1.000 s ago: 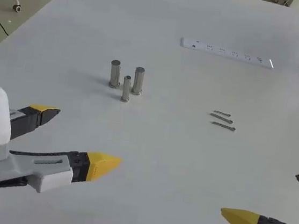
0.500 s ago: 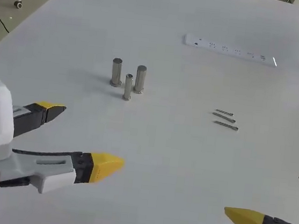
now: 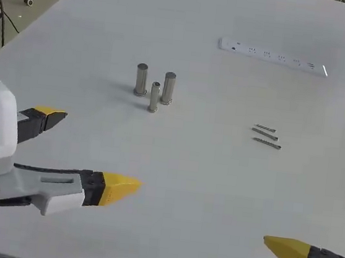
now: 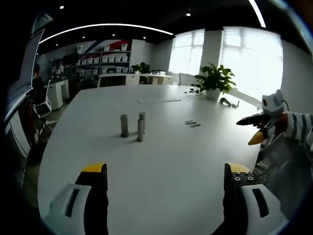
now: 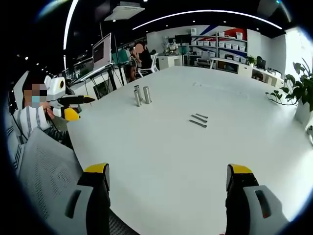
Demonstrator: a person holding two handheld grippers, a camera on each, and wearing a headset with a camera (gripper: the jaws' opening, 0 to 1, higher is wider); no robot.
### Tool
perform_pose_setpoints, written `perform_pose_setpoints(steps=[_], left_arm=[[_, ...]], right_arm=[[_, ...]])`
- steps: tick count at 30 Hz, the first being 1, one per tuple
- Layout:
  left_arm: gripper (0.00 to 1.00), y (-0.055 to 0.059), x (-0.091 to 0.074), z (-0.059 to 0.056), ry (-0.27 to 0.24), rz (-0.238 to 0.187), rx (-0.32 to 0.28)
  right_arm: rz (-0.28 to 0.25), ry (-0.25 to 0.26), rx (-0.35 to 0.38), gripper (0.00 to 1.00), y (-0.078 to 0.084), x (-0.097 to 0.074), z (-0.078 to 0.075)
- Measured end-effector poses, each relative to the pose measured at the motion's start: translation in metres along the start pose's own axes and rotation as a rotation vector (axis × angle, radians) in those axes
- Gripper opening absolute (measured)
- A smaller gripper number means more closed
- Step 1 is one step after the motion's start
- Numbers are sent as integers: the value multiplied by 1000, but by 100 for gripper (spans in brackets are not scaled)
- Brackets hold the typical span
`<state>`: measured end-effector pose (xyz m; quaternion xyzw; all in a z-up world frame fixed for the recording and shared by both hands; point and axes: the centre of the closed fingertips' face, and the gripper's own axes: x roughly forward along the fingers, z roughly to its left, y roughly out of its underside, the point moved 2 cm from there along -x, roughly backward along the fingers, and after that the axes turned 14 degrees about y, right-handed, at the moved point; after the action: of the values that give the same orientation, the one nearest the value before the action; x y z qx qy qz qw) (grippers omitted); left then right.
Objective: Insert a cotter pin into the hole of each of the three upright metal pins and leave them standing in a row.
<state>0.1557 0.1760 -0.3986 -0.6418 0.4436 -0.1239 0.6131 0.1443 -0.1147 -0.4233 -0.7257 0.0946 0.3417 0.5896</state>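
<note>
The three short grey metal cylinder pins (image 3: 154,96) stand upright in a tight cluster left of the middle of the broad white table (image 3: 174,166). The shortest one is just in front of and between the two taller ones, so they make a shallow triangle more than a row. Well apart to their right lie the three thin metal cotter pins (image 3: 265,135), flat on the tabletop, side by side and nearly parallel. Beyond those, towards the far edge, lies a long white power strip (image 3: 271,55). Nearer the person, the left yellow-tipped gripper (image 3: 104,151) hovers above the table, jaws spread wide with nothing between them. The right yellow-tipped gripper (image 3: 309,224), down at the lower right corner, is likewise spread and empty. In the left gripper view the cylinder pins sit ahead between the jaws, and a leafy green potted plant (image 4: 214,81) stands past the table's end
</note>
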Motion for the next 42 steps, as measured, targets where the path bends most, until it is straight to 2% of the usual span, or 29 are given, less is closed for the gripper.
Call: perform_pose_setpoints(steps=[4, 8, 10, 20, 26, 31, 36, 38, 40, 42], left_arm=[[99, -2, 3, -2, 9, -11, -8], [99, 0, 5, -2, 0, 29, 31], [98, 0, 5, -1, -3, 34, 36], [89, -2, 10, 5, 11, 39, 5], [87, -9, 14, 9, 15, 34, 8], [75, -19, 18, 15, 33, 15, 7], [69, -34, 25, 21, 41, 1, 37], [70, -35, 28, 26, 30, 16, 44], [70, -37, 32, 31, 14, 43, 79], [70, -39, 35, 37, 12, 50, 80]], right_arm=[[7, -4, -1, 99, 1, 1, 1], [-14, -4, 36, 99, -5, 1, 1], [-22, -2, 35, 99, -8, 0, 0], [-30, 13, 19, 99, -14, 0, -4], [-28, 10, 22, 99, -15, 3, -4], [-25, -1, 27, 99, -15, 3, -5], [-38, -2, 39, 99, -20, 1, -7], [-49, -3, 54, 99, -22, 0, -8], [-52, -3, 60, 99, -23, -1, -8], [-54, -3, 67, 99, -23, -1, -8]])
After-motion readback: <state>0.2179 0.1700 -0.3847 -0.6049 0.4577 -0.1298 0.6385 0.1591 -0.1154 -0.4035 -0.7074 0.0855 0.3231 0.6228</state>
